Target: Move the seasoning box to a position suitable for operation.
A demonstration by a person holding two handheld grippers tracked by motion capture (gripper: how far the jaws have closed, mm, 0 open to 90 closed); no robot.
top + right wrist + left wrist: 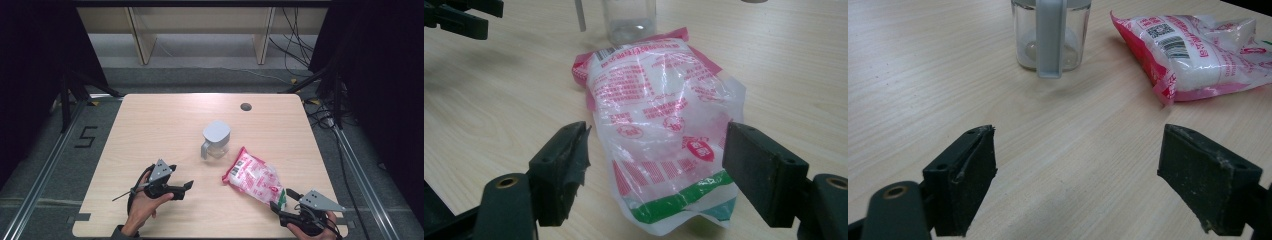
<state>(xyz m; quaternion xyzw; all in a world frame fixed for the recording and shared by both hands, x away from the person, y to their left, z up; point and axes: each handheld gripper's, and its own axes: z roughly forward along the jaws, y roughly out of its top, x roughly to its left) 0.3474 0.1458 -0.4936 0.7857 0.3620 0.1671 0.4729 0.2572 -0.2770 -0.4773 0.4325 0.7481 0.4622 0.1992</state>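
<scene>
A clear glass jug with a grey lid and handle stands near the middle of the wooden table. To its right and nearer lies a pink-and-white plastic bag of white grains, its green end toward me. At the front left my left gripper is open and empty, pointing at the jug, with the bag to the right. My right gripper is at the front right, open. Its jaws stand on either side of the bag's near end with a gap on both sides. The jug is behind the bag.
A small dark grommet hole sits at the table's far right. The left gripper appears at the top left of the right gripper view. Black curtains flank the table, and cables lie on the floor at the back right.
</scene>
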